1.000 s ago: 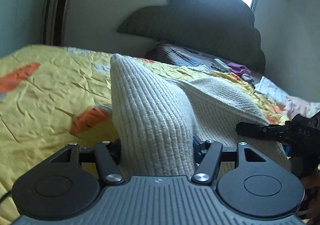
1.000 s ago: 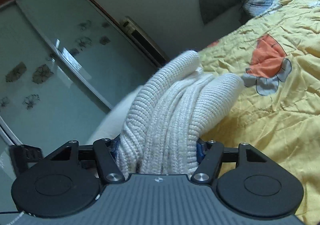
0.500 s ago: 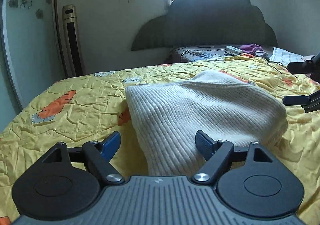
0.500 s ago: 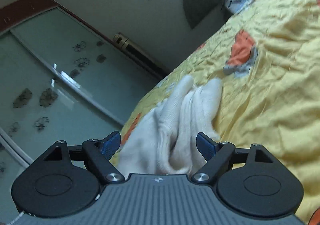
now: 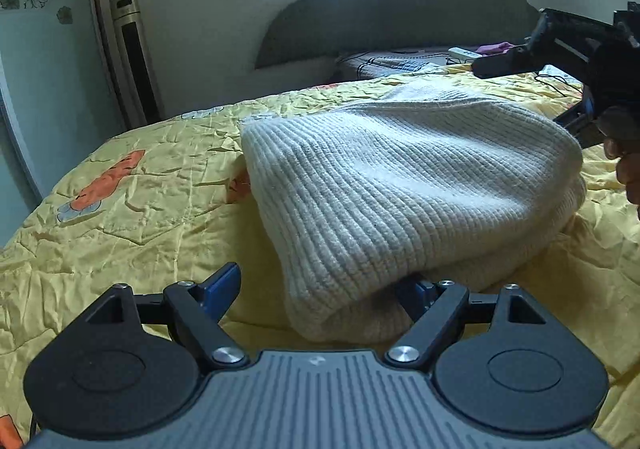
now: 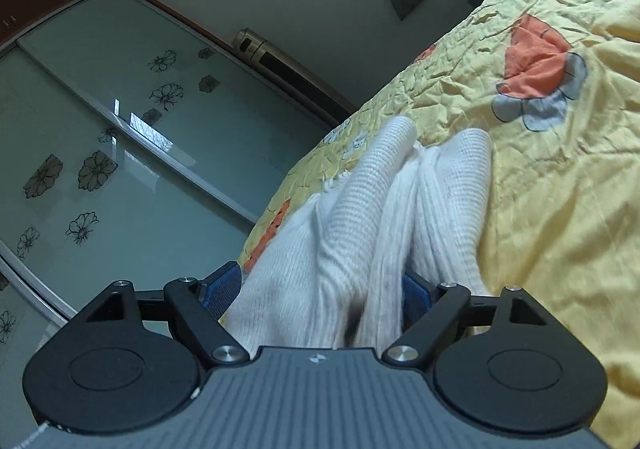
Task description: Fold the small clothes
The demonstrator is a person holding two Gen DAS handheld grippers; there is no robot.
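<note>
A cream ribbed knit garment (image 5: 400,189) lies folded in layers on the yellow quilted bed cover (image 5: 140,217). My left gripper (image 5: 320,285) is open at its near edge; the knit lies loose between the blue pads and covers the right one. In the right wrist view the same knit (image 6: 384,225) lies bunched in folds between the pads of my right gripper (image 6: 320,285), which is open. The right gripper also shows in the left wrist view (image 5: 584,61), at the far right side of the garment.
The bed cover (image 6: 560,169) has orange and grey flower patches. A dark headboard (image 5: 400,9) and pillows stand at the back. A tall gold tower unit (image 5: 134,57) and a glass sliding door (image 6: 120,129) stand left of the bed.
Both grippers held the knit raised one second ago. They have opened, and the garment has dropped flat onto the bed. The left gripper has drawn back a little.
</note>
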